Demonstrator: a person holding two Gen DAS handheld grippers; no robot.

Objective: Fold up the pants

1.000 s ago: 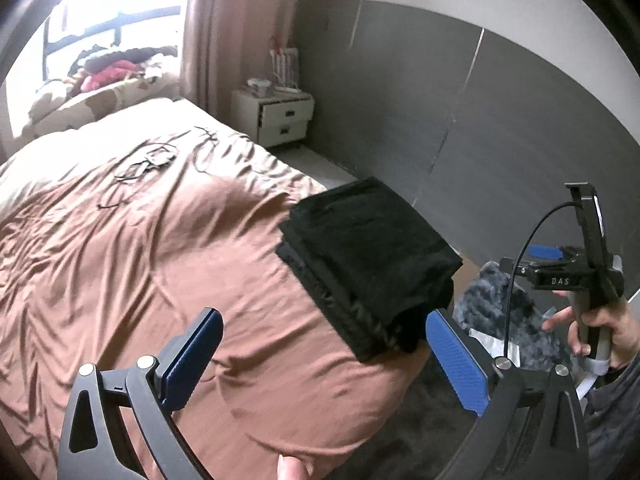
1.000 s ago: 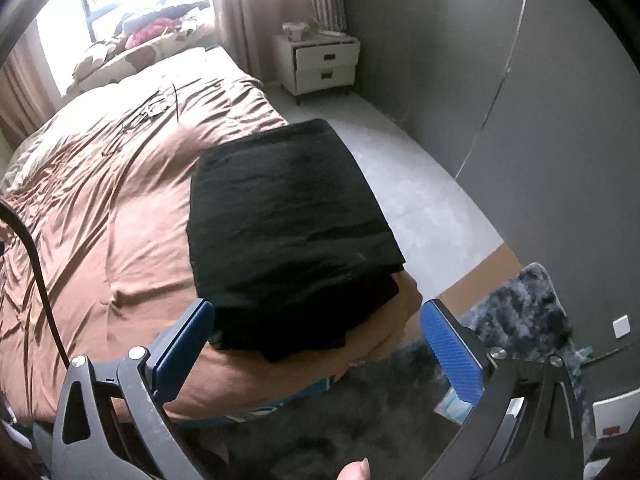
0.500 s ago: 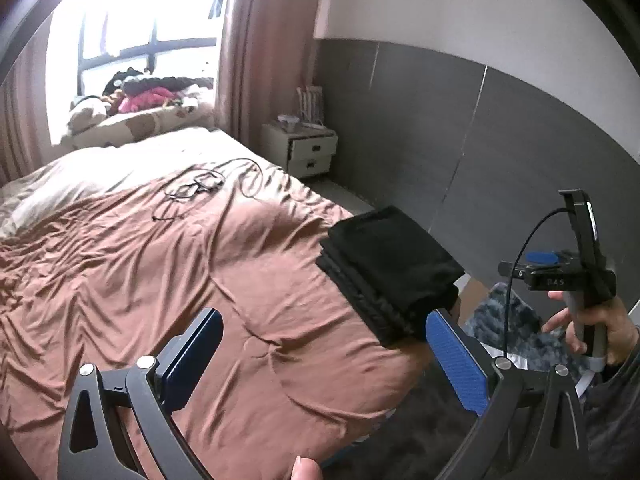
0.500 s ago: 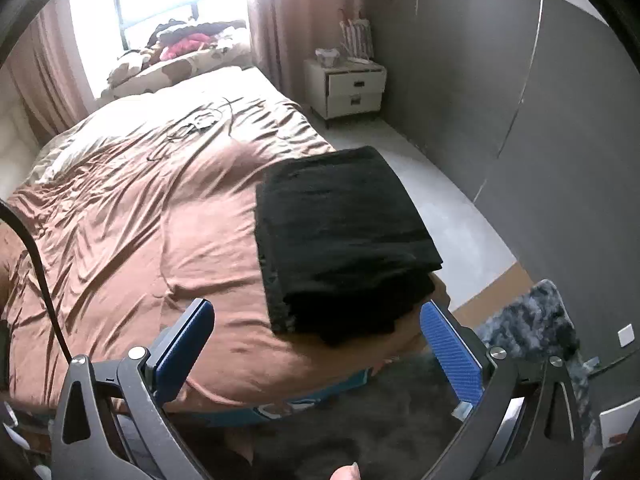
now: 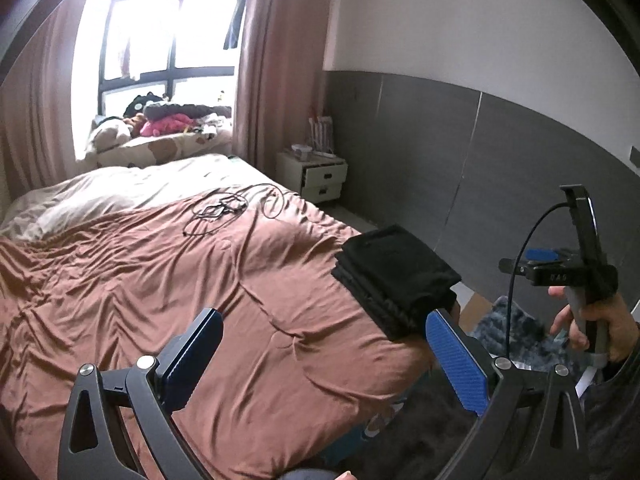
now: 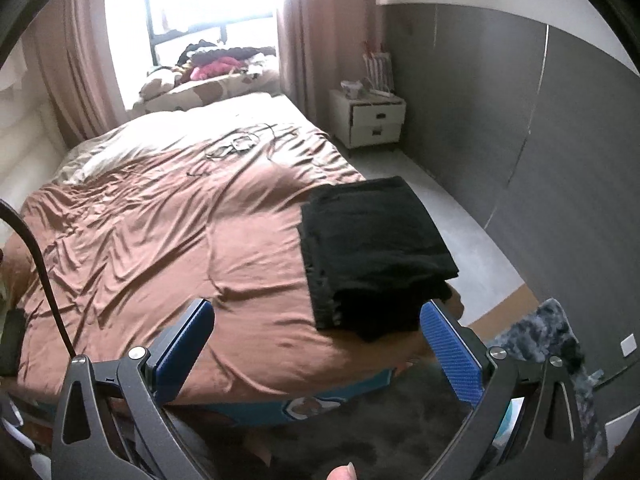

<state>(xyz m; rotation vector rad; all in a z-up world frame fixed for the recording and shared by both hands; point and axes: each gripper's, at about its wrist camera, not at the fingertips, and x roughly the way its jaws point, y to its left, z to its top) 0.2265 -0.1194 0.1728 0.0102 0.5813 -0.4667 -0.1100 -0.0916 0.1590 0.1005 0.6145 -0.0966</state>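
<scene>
Holding both tongs, left tongs [image 5: 320,364] and right tongs [image 6: 316,356], wide apart and empty; pants [image 6: 372,252] sit folded ahead-right at the bed [image 6: 160,240] corner, probably done, so clear.

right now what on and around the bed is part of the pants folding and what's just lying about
Part of the job:
- folded black pants at the bed's corner
- left tool and right tool, both open and empty

Just lying about:
- tangled cables on the brown bedspread
- clothes pile by the window
- white nightstand
</scene>
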